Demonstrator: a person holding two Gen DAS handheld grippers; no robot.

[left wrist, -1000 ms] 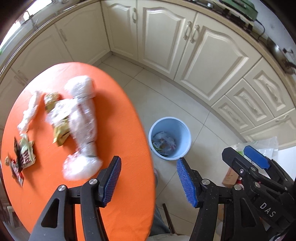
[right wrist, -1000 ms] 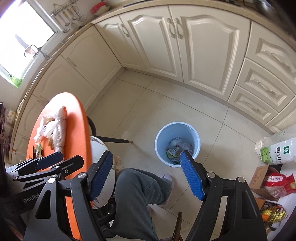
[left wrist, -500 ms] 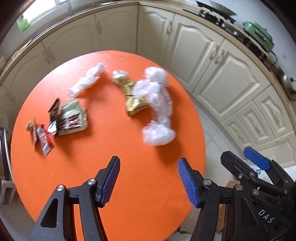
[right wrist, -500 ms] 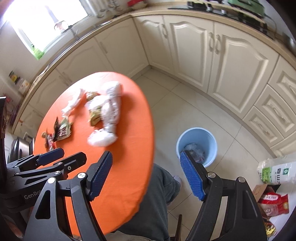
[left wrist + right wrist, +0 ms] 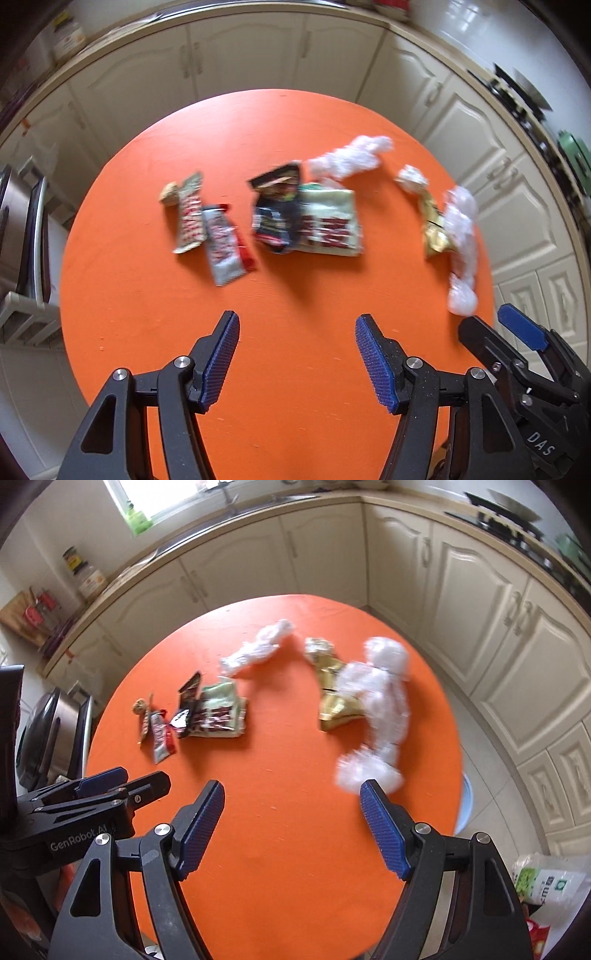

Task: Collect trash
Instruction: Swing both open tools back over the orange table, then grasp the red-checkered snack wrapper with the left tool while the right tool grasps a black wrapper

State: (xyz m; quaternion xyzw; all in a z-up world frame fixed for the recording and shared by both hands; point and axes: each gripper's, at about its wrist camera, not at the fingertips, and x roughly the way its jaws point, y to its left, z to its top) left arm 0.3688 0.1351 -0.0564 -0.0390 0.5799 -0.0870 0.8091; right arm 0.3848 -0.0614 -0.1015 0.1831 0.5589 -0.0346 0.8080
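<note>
Trash lies scattered on a round orange table (image 5: 295,369) (image 5: 280,849). From left: two red-and-white wrappers (image 5: 214,236) (image 5: 159,734), a dark snack bag on a pale green packet (image 5: 314,221) (image 5: 218,710), a small wad of clear plastic (image 5: 347,157) (image 5: 258,648), a gold wrapper (image 5: 434,225) (image 5: 334,694) and a long crumpled clear plastic bag (image 5: 461,243) (image 5: 380,709). My left gripper (image 5: 297,363) hovers open over the table's near part, nothing between its fingers. My right gripper (image 5: 291,829) is open too, just short of the long plastic bag's near end.
Cream kitchen cabinets (image 5: 480,602) ring the table. A sliver of the blue bin (image 5: 463,805) shows past the table's right edge. A white and green bag (image 5: 546,882) lies on the floor at the lower right. A metal appliance (image 5: 44,734) stands at the left.
Both grippers swung from over the floor and blue bin back across the table; the wrappers now lie ahead of them. Both stayed open and empty throughout.
</note>
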